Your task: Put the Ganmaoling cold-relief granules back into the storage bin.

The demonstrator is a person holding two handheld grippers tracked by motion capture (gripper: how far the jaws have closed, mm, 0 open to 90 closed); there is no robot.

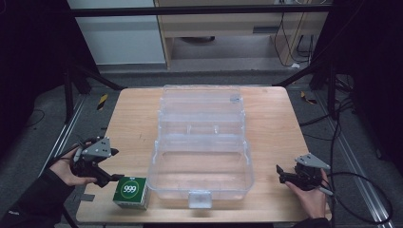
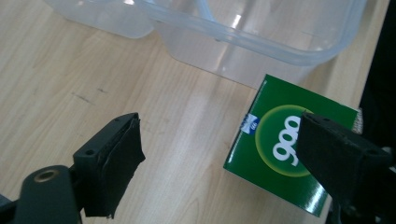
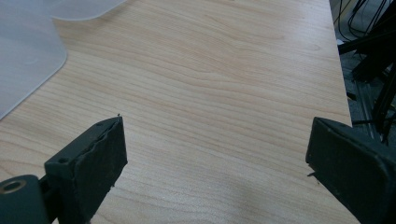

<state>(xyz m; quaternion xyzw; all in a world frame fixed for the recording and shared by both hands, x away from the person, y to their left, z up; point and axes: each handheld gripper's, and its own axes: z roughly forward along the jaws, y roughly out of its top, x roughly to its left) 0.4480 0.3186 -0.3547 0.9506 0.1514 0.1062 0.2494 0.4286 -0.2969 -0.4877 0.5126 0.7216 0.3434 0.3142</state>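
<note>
- Jaws of left gripper (image 1: 115,177) spread wide, nothing between them; in the left gripper view (image 2: 219,154), bare worktop in the gap and one jaw overlapping the far corner of the green box.
- Jaws of right gripper (image 1: 280,173) also spread wide, gripping nothing; in the right gripper view (image 3: 215,163), plain wood grain in the gap.
- Left gripper held in the left hand (image 1: 71,171) at the near left edge of the worktop (image 1: 133,123), tips pointing toward the green box.
- Green box (image 1: 130,192) lying flat near the front left corner of the worktop, white "999" in a pale ring on its top face; just beside the clear case, at its near left corner; whether touching the gripper, cannot tell.
- Same green box (image 2: 285,158) seen close in the left gripper view, with the case wall right behind it.
- Clear case (image 1: 202,142) standing open in the middle of the worktop, lid folded back toward the far side, latch at the near edge.
- Right gripper held in the right hand (image 1: 311,194) at the near right edge, well apart from the case; a rounded corner of clear plastic (image 3: 28,60) at upper left in the right gripper view.
</note>
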